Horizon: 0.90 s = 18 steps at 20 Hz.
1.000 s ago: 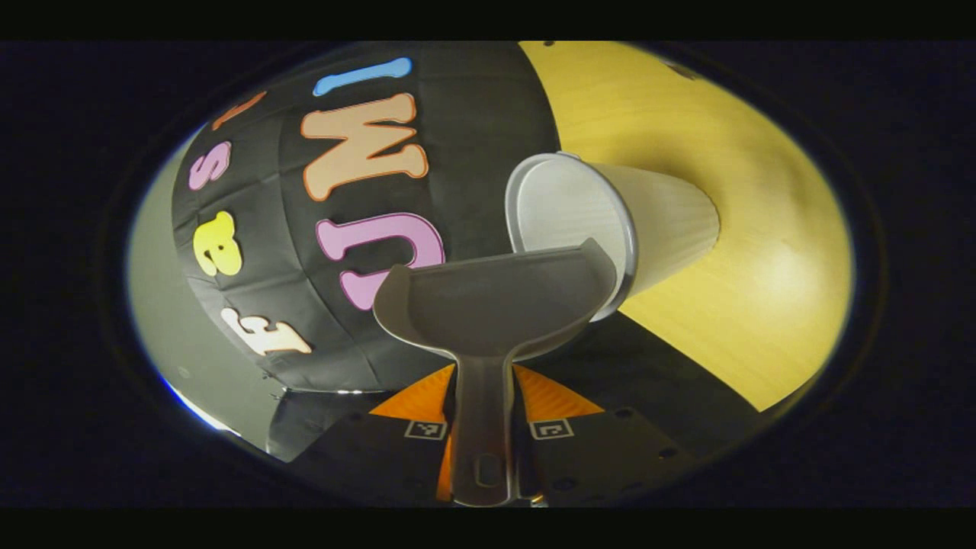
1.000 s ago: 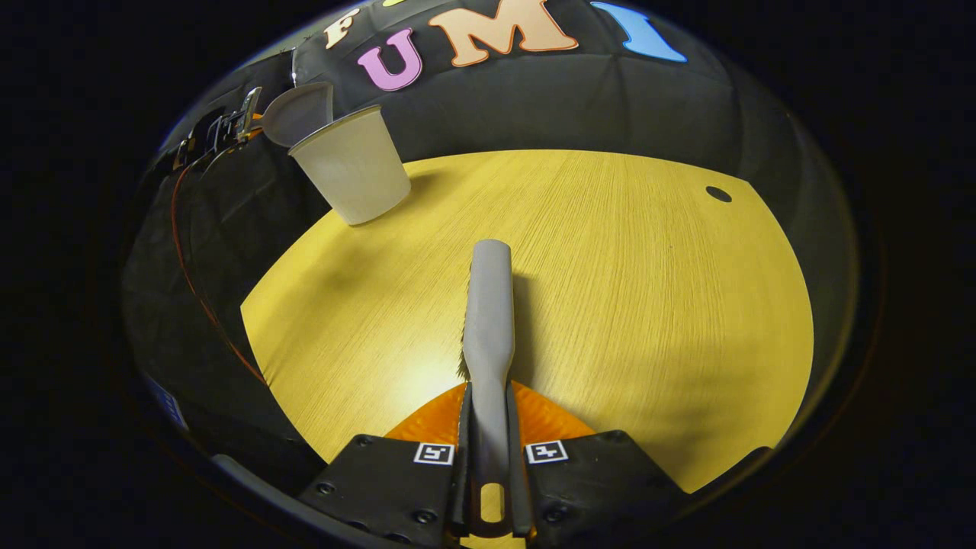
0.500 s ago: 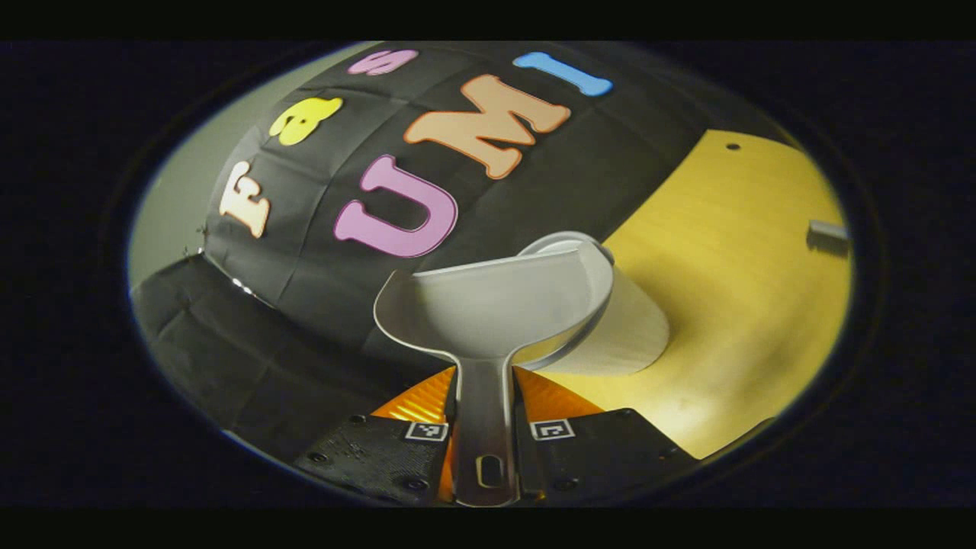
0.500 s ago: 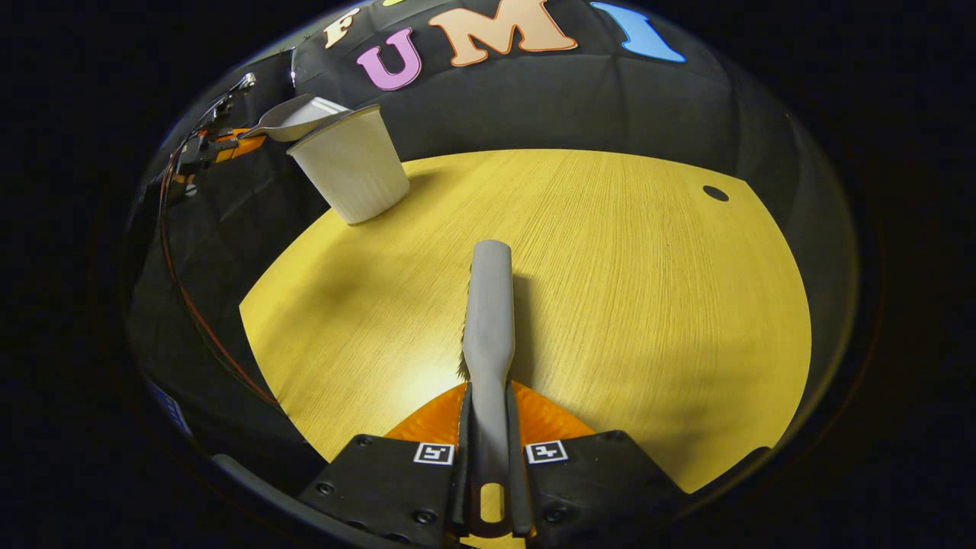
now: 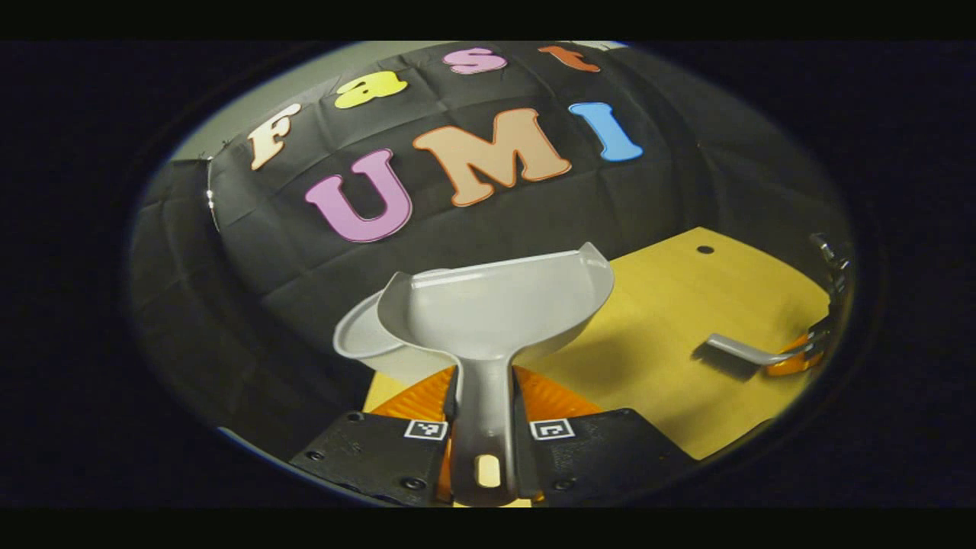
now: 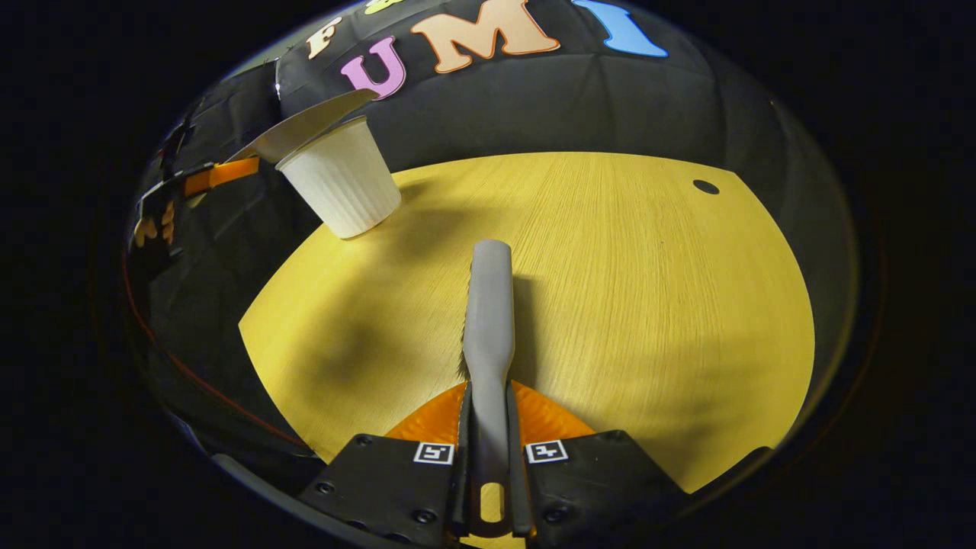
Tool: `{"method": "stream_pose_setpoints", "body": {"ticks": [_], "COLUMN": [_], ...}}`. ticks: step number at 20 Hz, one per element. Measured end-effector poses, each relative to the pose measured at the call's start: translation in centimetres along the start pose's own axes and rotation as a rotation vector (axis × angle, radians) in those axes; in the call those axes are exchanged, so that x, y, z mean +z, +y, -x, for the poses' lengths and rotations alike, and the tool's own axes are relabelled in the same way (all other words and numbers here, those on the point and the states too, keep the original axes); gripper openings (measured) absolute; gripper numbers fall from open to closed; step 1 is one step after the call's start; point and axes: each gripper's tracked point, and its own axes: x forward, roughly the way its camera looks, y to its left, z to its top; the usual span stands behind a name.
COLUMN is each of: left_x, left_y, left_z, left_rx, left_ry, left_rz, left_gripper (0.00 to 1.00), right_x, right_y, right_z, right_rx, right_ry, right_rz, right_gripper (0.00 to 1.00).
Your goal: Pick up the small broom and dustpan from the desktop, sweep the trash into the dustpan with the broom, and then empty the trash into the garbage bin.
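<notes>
My left gripper (image 5: 485, 408) is shut on the handle of the grey dustpan (image 5: 496, 309), whose scoop is held level over the rim of the white ribbed garbage bin (image 5: 362, 347). The right gripper view has that dustpan (image 6: 305, 126) just above the bin (image 6: 339, 183) at the far left of the table, with the left gripper (image 6: 179, 187) behind it. My right gripper (image 6: 488, 427) is shut on the small grey broom (image 6: 488, 313), which points forward low over the yellow wooden table (image 6: 648, 305). The left gripper view has the broom (image 5: 743, 351) and right gripper (image 5: 797, 358) far right.
The table has a small round hole (image 6: 705, 186) near its far right corner. Black cloth walls surround the table at the back and left. A red cable (image 6: 191, 374) runs down along the left side.
The left gripper has rolled the dustpan back from tipped on its side to level and drawn it above the bin. The right gripper and broom have stayed almost still.
</notes>
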Motion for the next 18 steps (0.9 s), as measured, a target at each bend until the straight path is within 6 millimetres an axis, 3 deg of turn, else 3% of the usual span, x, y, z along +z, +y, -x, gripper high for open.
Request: {"method": "stream_pose_setpoints", "body": {"ticks": [3, 6, 9, 13, 14, 18], "left_x": [-1.5, -4.2, -7.9, -14.4, -15.4, -18.6], "left_y": [-4.9, -8.1, -10.1, -12.0, -12.5, -13.7], "left_z": [-0.1, -0.5, -1.6, -1.9, -1.8, -2.0], "left_rx": [-0.086, -0.13, -0.135, -0.109, -0.109, -0.109], "left_ry": [0.03, 0.078, 0.121, 0.222, 0.233, 0.308], "left_rz": [0.047, 0.066, 0.092, 0.079, 0.087, 0.123], "left_gripper": [0.25, 0.25, 0.25, 0.25, 0.25, 0.25], "right_x": [0.2, 0.2, 0.2, 0.2, 0.3, 0.4], "right_y": [0.0, 0.3, -0.1, 0.8, 0.9, 0.9], "right_z": [0.0, -0.2, -0.3, -0.4, -0.3, -0.4], "right_rx": [-0.028, -0.069, -0.114, -0.181, -0.196, -0.276], "right_ry": [-0.005, -0.011, -0.019, -0.031, -0.033, 0.004], "right_rz": [-0.032, -0.063, -0.061, -0.039, -0.03, 0.06], "right_gripper": [0.19, 0.19, 0.19, 0.19, 0.15, 0.19]}}
